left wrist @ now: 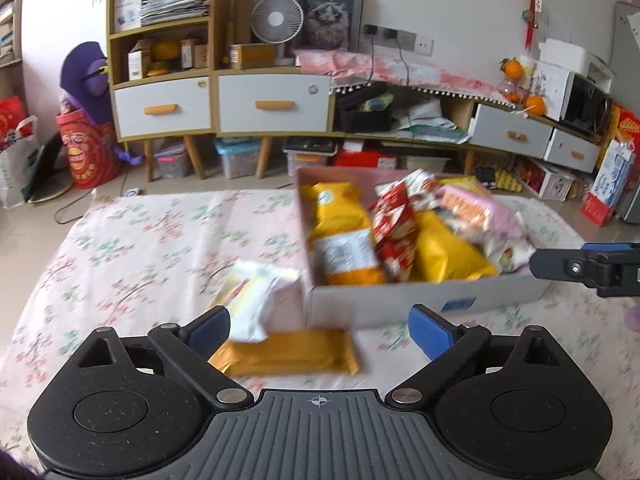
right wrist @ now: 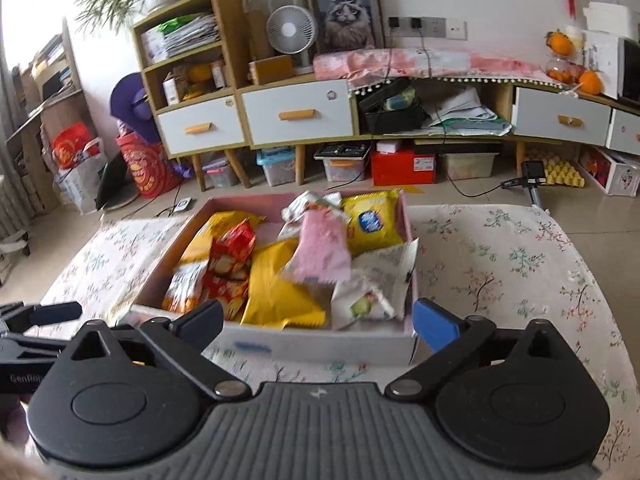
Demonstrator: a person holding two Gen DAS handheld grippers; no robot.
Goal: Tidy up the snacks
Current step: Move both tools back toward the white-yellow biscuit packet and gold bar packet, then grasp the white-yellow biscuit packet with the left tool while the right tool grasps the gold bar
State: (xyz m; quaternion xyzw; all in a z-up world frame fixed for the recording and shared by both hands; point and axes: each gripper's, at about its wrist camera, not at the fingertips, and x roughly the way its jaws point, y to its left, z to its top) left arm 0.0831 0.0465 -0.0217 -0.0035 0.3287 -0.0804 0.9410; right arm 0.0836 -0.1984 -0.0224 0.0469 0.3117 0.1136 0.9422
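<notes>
The bench (left wrist: 120, 248) is covered with a pale floral cloth. On it stands an open pink-lined cardboard box (right wrist: 320, 344) filled with snack packets: yellow bags, a red packet (right wrist: 232, 256), a pink one (right wrist: 324, 252) and white ones, piled loosely and overlapping.

Outside the box, at its near left corner in the left wrist view, a white-and-yellow packet (left wrist: 256, 296) lies partly on a flat orange packet (left wrist: 292, 352).

Left hand-held gripper (left wrist: 320, 326): jaws spread wide, nothing gripped; the two loose packets lie just beyond its fingers. Right hand-held gripper (right wrist: 318, 320): jaws spread wide, empty, facing the box's near wall.

Beyond the bench: tiled floor, a low cabinet (left wrist: 272, 100) with white drawers, a shelf unit, a white fan (right wrist: 291, 30), a framed cat picture (right wrist: 344, 16), storage tubs and a red box beneath.

Packet printing is blurred and unreadable. The box's lower contents are hidden under the top layer.
</notes>
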